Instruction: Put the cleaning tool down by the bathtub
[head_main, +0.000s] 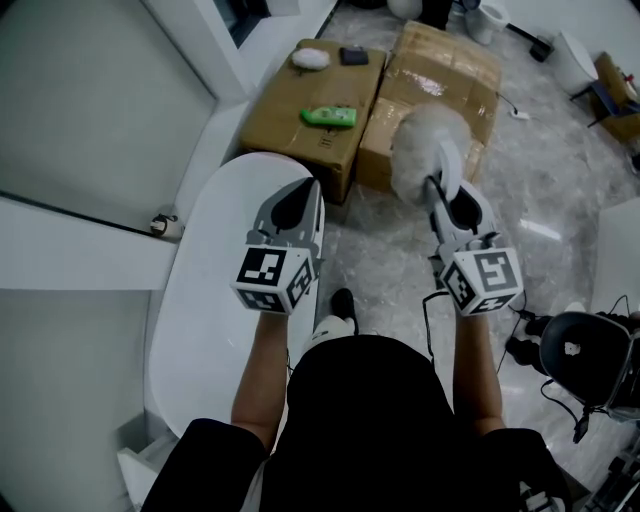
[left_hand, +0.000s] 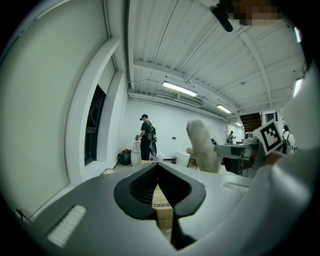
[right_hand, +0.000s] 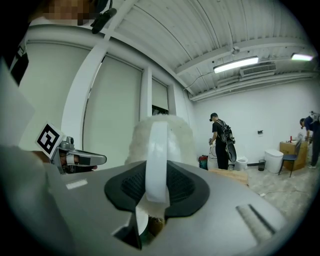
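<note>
The right gripper is clamped on the white handle of the cleaning tool, a fluffy white duster. In the right gripper view the handle strip runs up between the closed jaws of the gripper, and the fluffy head stands above them. The tool is held up in the air over the marble floor, off to the right of the bathtub and level with its far end, not touching it.

The left gripper hovers above the bathtub's far end. Its jaws meet at the tips and hold nothing.

Two cardboard boxes stand on the floor just beyond the bathtub's far end. A green item lies on the box nearer the bathtub.
</note>
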